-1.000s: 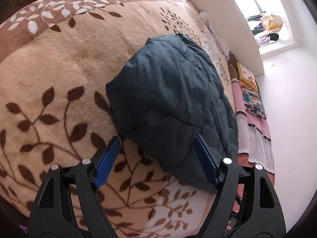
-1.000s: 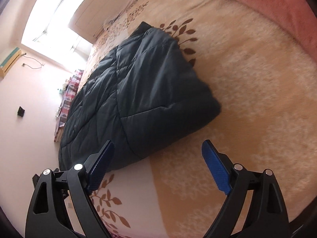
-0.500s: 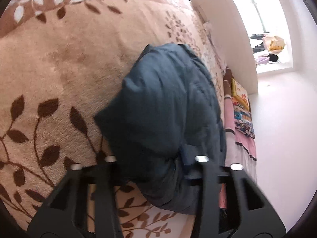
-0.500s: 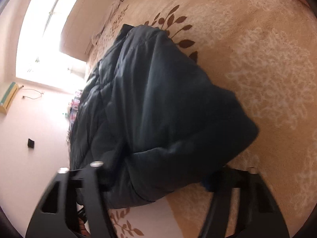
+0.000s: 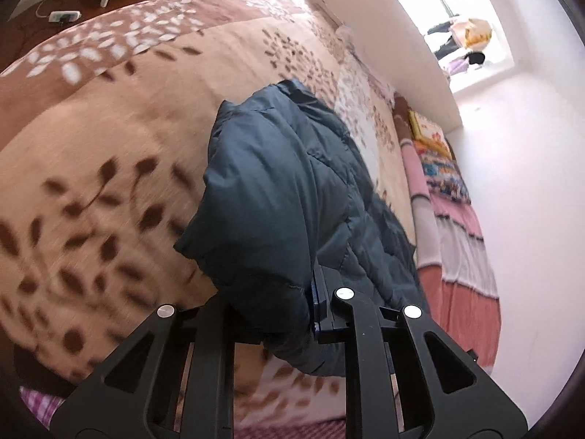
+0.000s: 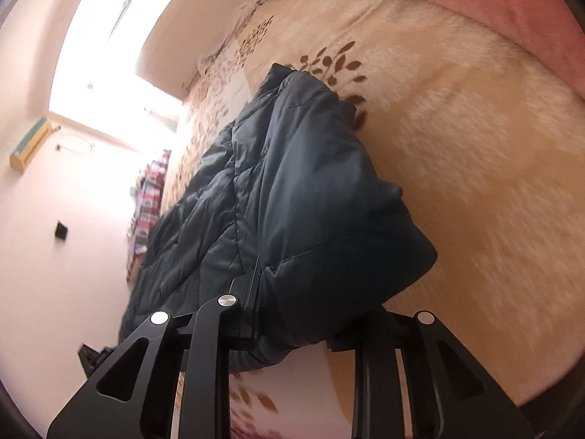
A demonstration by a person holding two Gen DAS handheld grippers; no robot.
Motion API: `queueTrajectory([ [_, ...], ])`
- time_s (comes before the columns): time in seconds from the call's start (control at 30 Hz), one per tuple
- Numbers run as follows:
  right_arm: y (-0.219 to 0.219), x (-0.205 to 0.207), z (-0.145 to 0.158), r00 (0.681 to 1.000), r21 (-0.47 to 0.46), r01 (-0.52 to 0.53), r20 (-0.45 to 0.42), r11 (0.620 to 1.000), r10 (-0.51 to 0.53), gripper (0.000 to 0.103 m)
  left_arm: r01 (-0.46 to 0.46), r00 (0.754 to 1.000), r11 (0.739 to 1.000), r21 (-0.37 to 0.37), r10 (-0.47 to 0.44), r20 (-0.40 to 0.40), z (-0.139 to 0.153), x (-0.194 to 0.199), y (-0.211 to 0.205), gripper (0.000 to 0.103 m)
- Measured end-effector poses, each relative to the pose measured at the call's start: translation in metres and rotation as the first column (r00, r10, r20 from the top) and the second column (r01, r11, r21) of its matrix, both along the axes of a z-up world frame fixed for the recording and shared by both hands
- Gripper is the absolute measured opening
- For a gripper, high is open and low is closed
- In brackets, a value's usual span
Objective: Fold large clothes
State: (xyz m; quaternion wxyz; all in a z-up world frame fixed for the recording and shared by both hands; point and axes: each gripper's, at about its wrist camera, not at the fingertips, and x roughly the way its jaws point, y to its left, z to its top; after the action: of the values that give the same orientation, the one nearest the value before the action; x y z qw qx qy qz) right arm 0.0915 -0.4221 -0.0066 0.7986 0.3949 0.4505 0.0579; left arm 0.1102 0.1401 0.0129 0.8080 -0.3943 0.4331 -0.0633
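Jaws of both grippers on dark jacket (image 5: 278,197) w/ bunched edge

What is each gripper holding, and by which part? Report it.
Both hold the dark padded jacket: the left gripper has its jaws shut on the near folded edge, and the right gripper likewise grips that near edge at its corner.

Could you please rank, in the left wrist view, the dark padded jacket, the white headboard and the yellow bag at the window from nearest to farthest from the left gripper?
1. Dark padded jacket: clamped in the left gripper, bottom centre.
2. White headboard: past the jacket, upper right.
3. Yellow bag: at the window, far upper right.
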Motion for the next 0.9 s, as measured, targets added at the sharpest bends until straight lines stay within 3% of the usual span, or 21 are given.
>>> queueTrajectory([
  [0.23,0.004,-0.063,-0.015,0.999,-0.002,-0.011,-0.050,1.000,0.011,0.025,-0.011,0.999,0.999,-0.042,0.009,-0.053,-0.028,-0.062,0.009,0.017],
  [0.63,0.008,-0.084,-0.026,0.998,-0.056,-0.025,-0.059,0.998,0.022,0.025,-0.007,0.997,1.000,-0.030,0.005,-0.077,-0.048,-0.099,0.010,0.018],
  [0.77,0.008,-0.088,-0.032,0.998,-0.062,-0.029,-0.064,0.998,0.025,0.027,0.003,0.996,0.999,0.034,-0.001,-0.085,-0.050,-0.096,0.003,0.020],
  [0.87,0.008,-0.083,-0.037,0.996,-0.074,-0.028,-0.092,0.997,0.021,0.034,0.009,0.996,0.996,0.085,-0.002,-0.087,-0.048,-0.095,-0.002,0.023],
  [0.9,0.009,-0.082,-0.037,0.995,-0.077,-0.024,-0.100,0.997,0.017,0.041,0.011,0.996,0.996,0.094,-0.002,-0.087,-0.047,-0.095,-0.002,0.026],
])
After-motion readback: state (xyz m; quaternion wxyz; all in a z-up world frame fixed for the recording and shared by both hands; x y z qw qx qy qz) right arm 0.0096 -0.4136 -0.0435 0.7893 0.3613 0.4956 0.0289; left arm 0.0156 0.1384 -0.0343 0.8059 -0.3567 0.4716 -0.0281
